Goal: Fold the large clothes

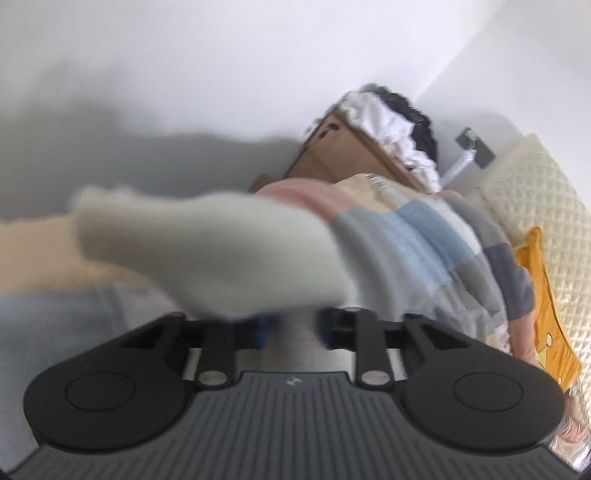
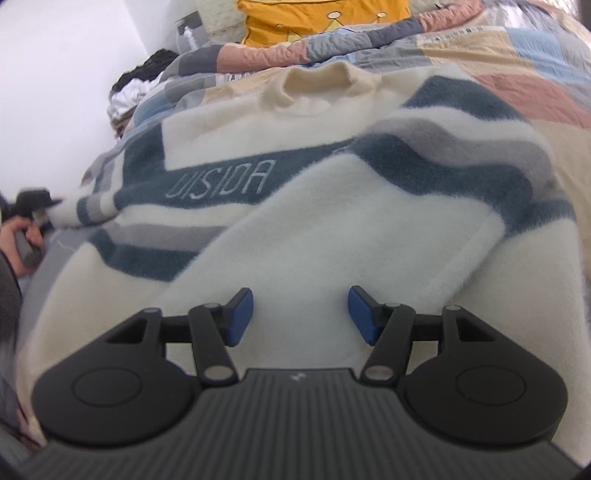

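One bed (image 2: pixel 517 55) fills most of the scene, covered by one patchwork quilt of pink, blue, grey and cream squares (image 2: pixel 461 40). Spread flat on that quilt lies one large fluffy cream sweater with teal and grey stripes (image 2: pixel 303 229), neck toward the far end, stitched lettering across its chest band; one sleeve is folded diagonally across the front, the other stretches out to the left edge of the bed.

Beside the bed, against the white wall, stands one brown cardboard box (image 1: pixel 343 155) heaped with white and black clothes. One mustard-yellow cushion with small crown prints (image 2: pixel 325 22) rests near the head of the bed, next to one cream waffle-textured pillow (image 1: pixel 546 206).

Two grippers are in play. The right gripper (image 2: pixel 301 314) hovers over the folded sleeve with its jaws about half open and nothing pinched between the two blue pads (image 2: pixel 242 308). The left gripper (image 1: pixel 291 328) has its jaws nearly closed on the blurred cream cuff of the outstretched sleeve. In the right wrist view, one hand (image 2: pixel 26 236) grips that left gripper's handle at the bed's edge.
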The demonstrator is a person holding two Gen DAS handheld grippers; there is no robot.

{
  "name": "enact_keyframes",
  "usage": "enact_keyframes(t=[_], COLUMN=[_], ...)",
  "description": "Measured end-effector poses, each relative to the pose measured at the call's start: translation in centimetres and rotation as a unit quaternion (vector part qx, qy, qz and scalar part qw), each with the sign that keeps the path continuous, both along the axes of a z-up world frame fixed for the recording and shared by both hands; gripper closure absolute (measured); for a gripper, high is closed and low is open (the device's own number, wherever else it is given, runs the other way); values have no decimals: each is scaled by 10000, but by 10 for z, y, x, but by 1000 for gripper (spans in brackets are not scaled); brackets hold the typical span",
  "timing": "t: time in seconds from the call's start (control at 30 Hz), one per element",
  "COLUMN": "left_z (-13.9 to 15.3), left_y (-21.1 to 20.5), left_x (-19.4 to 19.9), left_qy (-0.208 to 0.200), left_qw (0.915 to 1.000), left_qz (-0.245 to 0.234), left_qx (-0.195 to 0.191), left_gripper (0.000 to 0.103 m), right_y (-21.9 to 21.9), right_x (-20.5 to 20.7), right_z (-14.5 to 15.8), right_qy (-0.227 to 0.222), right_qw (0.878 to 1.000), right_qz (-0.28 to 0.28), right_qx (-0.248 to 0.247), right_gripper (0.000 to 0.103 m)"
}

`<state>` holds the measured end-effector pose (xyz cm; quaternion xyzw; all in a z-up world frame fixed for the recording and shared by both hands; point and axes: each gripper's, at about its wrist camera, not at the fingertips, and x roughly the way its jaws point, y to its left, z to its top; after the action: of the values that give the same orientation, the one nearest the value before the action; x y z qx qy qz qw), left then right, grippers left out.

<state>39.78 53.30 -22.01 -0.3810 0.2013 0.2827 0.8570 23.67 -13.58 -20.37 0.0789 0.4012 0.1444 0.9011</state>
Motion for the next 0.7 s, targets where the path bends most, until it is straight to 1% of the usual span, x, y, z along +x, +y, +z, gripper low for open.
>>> enact_keyframes(t=[0.07, 0.13, 0.17, 0.2, 0.27, 0.3, 0.37, 0.43, 0.53, 0.63, 0.67, 0.7], left_z=[17, 42, 57, 74, 108, 126, 160, 195, 242, 277, 286, 292], left_y=[-8, -19, -25, -35, -61, -74, -102, -134, -189, -253, -275, -299], left_x=[5, 5, 5, 5, 9, 9, 6, 4, -3, -23, -30, -36], left_qy=[156, 147, 95, 119, 338, 372, 324, 234, 37, -236, -328, -371], left_qw=[9997, 9987, 9975, 9947, 9832, 9777, 9690, 9573, 9344, 9109, 9008, 8887], left_qz=[-39, -141, -232, -374, -682, -818, -1015, -1206, -1550, -1936, -2105, -2270], left_qx=[186, 468, 659, 950, 1659, 1899, 2229, 2618, 3208, 3636, 3784, 3966], left_gripper=[85, 86, 86, 86, 87, 87, 87, 87, 87, 87, 87, 87], right_y=[1, 0, -1, -1, -4, -6, -8, -12, -17, -27, -30, -34], right_x=[1, 2, 1, 0, -2, -5, -10, -16, -24, -33, -36, -39], right_z=[0, 1, 2, 3, 7, 10, 15, 21, 31, 42, 45, 49], right_qy=[-8, -15, -26, -42, -121, -177, -266, -364, -541, -733, -792, -849], right_qw=[10000, 10000, 10000, 10000, 9999, 9997, 9994, 9989, 9979, 9965, 9959, 9953], right_qz=[20, 18, 16, 12, 61, 92, 121, 144, 148, 66, 33, 2], right_qx=[-49, -53, -42, -17, 84, 127, 167, 254, 326, 398, 427, 467], right_gripper=[43, 43, 43, 43, 42, 42, 42, 42, 42, 42, 42, 42])
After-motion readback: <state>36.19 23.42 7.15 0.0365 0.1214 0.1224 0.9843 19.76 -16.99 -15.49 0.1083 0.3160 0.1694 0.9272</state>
